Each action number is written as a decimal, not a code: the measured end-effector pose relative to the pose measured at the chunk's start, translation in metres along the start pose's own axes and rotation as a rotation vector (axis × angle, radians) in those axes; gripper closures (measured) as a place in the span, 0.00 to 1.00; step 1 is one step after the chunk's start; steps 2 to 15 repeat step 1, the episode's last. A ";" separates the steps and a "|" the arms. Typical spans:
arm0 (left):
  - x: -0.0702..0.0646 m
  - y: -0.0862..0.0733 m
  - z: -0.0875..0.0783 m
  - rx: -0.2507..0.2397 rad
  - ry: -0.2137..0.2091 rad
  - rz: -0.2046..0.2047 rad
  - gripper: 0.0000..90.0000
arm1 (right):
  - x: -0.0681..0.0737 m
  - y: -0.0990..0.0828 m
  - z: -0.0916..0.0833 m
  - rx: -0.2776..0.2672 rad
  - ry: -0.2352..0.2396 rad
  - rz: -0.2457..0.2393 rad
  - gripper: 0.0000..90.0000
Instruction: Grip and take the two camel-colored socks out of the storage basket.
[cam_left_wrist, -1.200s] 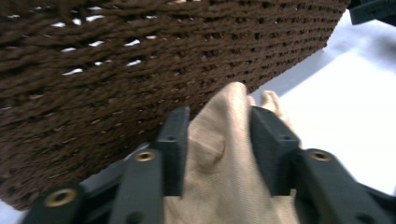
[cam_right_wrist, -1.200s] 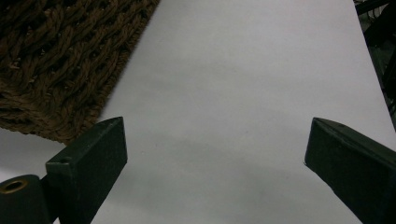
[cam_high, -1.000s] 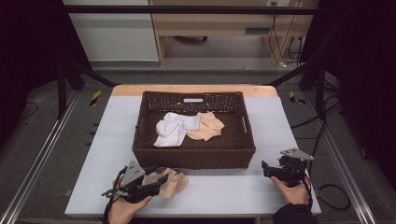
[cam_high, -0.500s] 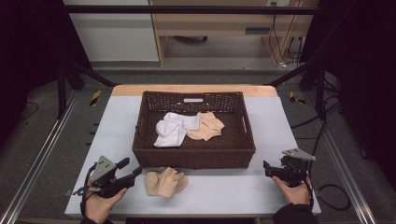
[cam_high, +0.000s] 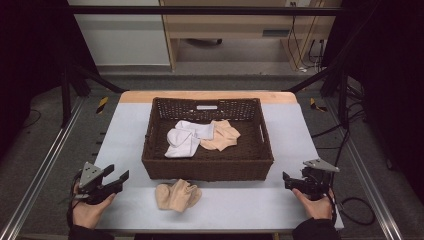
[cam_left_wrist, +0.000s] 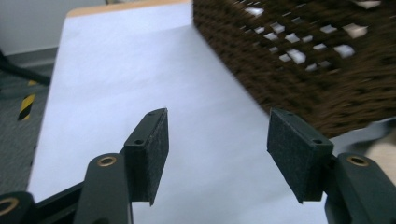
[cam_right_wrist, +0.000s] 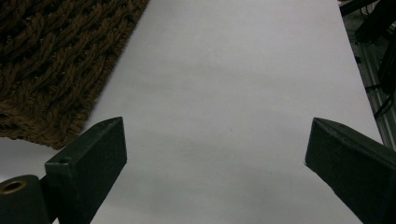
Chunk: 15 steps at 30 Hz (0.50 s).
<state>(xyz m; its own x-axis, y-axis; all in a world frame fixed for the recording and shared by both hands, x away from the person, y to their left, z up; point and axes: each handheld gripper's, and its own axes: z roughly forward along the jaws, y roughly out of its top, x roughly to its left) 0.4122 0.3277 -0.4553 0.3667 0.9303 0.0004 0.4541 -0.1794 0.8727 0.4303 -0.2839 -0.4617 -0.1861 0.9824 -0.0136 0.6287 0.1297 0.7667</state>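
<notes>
A dim room with a grey floor (cam_high: 125, 82) surrounds a pale grey bench (cam_high: 300, 130) with a wooden strip along its far edge; behind it stand a white wall panel and a light wooden cabinet (cam_high: 235, 25), and black frame posts rise at both sides. Yellow-and-black tape marks sit on the floor off the far left and far right corners, and cables trail over the floor to the right. In the middle of the bench stands a dark brown woven basket (cam_high: 150, 145), holding a white sock (cam_high: 182, 137) on the left that touches a beige sock (cam_high: 222, 136) on the right. Just in front of the basket's near wall, a beige sock pair (cam_high: 177, 195) lies bunched on the bare bench, a little left of centre. At the near left corner, well apart from that pair, the left gripper (cam_high: 119, 179) is held by a hand and points toward the basket's left end; its jaws have just been opening and stand spread with only bare bench between them, as the left gripper view (cam_left_wrist: 217, 140) shows. At the near right corner the right gripper (cam_high: 289, 179) rests in the other hand, its jaws spread wide over bare bench in the right gripper view (cam_right_wrist: 215, 154), the basket's corner off to their left.
</notes>
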 end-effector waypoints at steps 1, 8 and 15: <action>0.003 -0.002 0.001 0.008 0.006 -0.002 0.43 | 0.000 0.000 0.000 0.002 -0.001 0.004 0.06; 0.003 -0.002 0.001 0.008 0.006 -0.002 0.43 | 0.000 0.000 0.000 0.002 -0.001 0.004 0.06; 0.003 -0.002 0.001 0.008 0.006 -0.002 0.43 | 0.000 0.000 0.000 0.002 -0.001 0.004 0.06</action>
